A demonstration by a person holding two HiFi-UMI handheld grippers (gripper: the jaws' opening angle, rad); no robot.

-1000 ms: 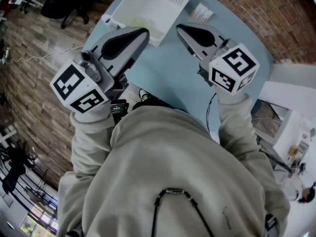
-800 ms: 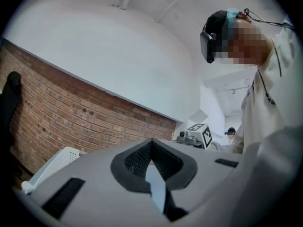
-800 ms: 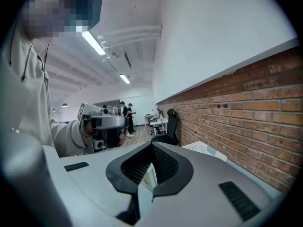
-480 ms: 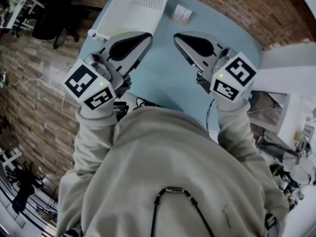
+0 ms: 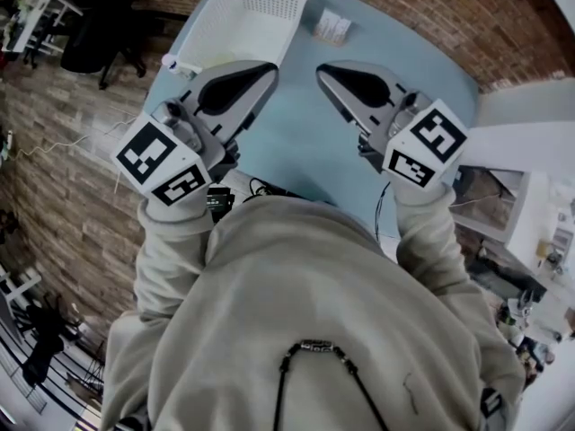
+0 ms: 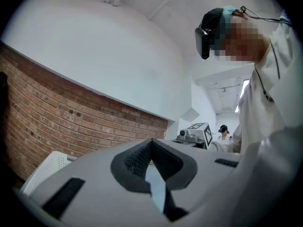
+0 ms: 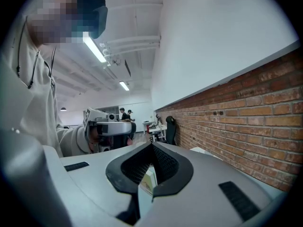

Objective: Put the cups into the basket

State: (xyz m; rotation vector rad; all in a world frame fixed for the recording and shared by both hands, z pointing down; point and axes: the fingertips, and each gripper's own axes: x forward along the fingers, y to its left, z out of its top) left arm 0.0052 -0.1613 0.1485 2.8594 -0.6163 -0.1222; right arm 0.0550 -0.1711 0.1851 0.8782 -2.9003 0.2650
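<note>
Left gripper (image 5: 266, 68): jaws pressed together, nothing between them; its own view shows the dark pads meeting at the tip (image 6: 151, 143). Held above the near part of the light blue table (image 5: 305, 142), pointing away from the person.

Right gripper (image 5: 322, 68): jaws likewise closed, nothing pinched; same read in its own view (image 7: 151, 146). It hangs beside the left one, tips near each other but apart.

White perforated plastic basket (image 5: 243, 12): sits at the far end of the table, just beyond the left gripper's tip. What shows of its inside looks bare. Its edge also shows low at the left of the left gripper view (image 6: 47, 164).

Small white packet (image 5: 331, 27): lies on the table just right of the basket. A tiny pale item (image 5: 171, 61) sits by the basket's near left corner, too small to identify.

Cups: none can be made out in any view, neither on the table nor in the basket.

Judgement on progress: no cup is in the basket and none is in hand. With both grippers empty, the whole task appears left to do, beginning with locating a cup.
</note>
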